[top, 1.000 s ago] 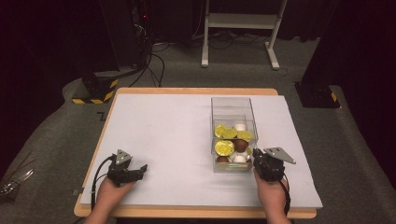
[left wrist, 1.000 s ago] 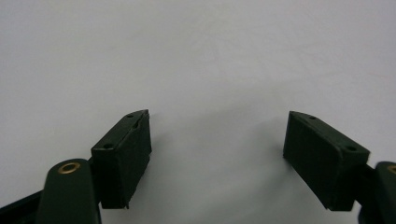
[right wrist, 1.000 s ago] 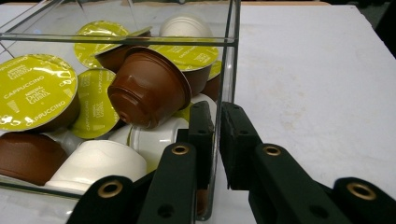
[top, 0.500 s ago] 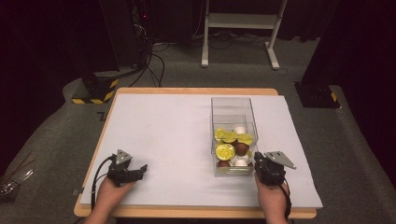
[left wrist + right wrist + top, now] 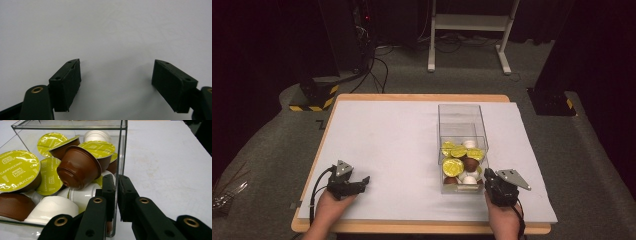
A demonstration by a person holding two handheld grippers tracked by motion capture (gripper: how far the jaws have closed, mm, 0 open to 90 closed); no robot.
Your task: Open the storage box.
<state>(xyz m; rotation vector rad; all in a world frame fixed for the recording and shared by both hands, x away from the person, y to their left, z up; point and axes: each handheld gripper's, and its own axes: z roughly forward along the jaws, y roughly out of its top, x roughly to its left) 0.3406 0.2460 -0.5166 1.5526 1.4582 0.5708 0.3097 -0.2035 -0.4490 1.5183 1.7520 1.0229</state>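
Clear box (image 5: 462,125) of capsules (image 5: 77,166) on worktop (image 5: 387,145), right of centre. Right gripper (image 5: 116,182) jaws pinch near wall at corner. Left gripper (image 5: 116,72) jaws spread, empty. Box likely rigid, slick, brittle; load light; grip wall near corner

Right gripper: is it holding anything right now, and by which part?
Yes. The right gripper is shut on the clear box, pinching its thin side wall near the corner, one of the fingers inside, the other outside.
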